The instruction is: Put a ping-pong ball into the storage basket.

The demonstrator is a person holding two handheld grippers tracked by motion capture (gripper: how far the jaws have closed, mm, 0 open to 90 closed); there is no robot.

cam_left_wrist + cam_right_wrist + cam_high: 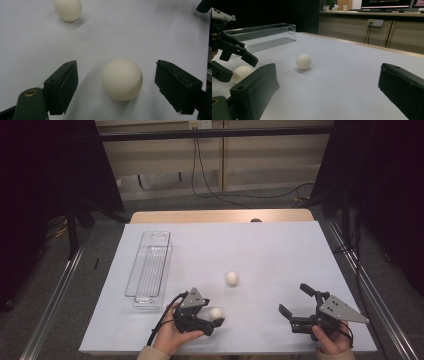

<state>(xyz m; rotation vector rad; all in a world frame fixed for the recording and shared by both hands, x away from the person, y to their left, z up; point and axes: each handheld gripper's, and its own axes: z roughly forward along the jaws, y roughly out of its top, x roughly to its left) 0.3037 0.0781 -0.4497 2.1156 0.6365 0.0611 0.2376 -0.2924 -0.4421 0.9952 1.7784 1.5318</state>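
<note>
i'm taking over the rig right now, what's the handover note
Left tool: open, jaws either side of the near ball, pads not touching it.
Right tool: open, holds nothing, low over the table.
Far ball: loose mid-table.
Clear bin: at left, no ball in it.
Done: nothing moved into the bin.
Left: probably grip the near ball and bin it, then the far ball.

Setting: a lab or office test room, as we read it. We note a table (280,245) under a plain white sheet, dark curtains (45,180) hung left and right, metal floor rails (55,295) along both sides, cables (210,185) trailing to a wall socket (374,22), and monitors (387,3) on the far wooden counter (372,13).
</note>
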